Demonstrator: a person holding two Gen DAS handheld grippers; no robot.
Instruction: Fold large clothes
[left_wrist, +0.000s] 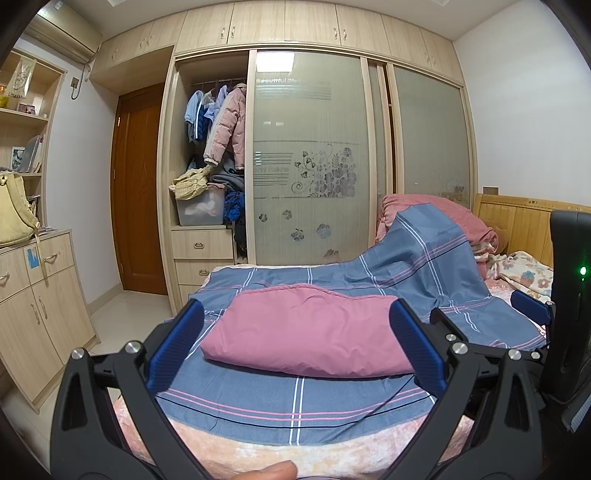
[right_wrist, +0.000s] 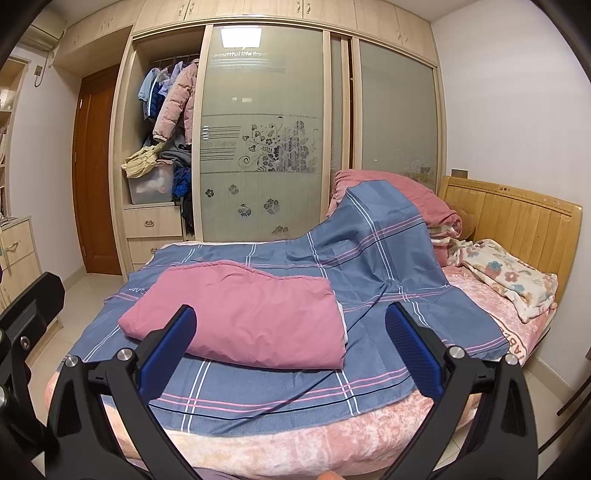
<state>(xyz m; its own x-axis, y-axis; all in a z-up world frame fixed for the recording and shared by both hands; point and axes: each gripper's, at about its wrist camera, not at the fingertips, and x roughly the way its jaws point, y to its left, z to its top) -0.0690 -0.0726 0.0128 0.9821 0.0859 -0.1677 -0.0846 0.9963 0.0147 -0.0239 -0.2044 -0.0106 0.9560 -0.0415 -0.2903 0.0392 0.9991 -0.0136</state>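
Note:
A pink cloth (left_wrist: 310, 328) lies folded into a thick rectangle on a blue plaid sheet (left_wrist: 295, 398) spread over the bed; it also shows in the right wrist view (right_wrist: 243, 317) on the same sheet (right_wrist: 388, 273). My left gripper (left_wrist: 295, 350) is open and empty, held just in front of the folded cloth. My right gripper (right_wrist: 291, 347) is open and empty, in front of the cloth's near right corner. The right gripper also shows at the right edge of the left wrist view (left_wrist: 532, 306).
A thin dark cord (right_wrist: 332, 373) runs across the sheet. A heap of pink bedding (right_wrist: 399, 192) and a floral blanket (right_wrist: 509, 277) lie by the wooden headboard (right_wrist: 517, 210). A wardrobe (right_wrist: 258, 129) stands behind the bed, drawers (left_wrist: 40, 288) at left.

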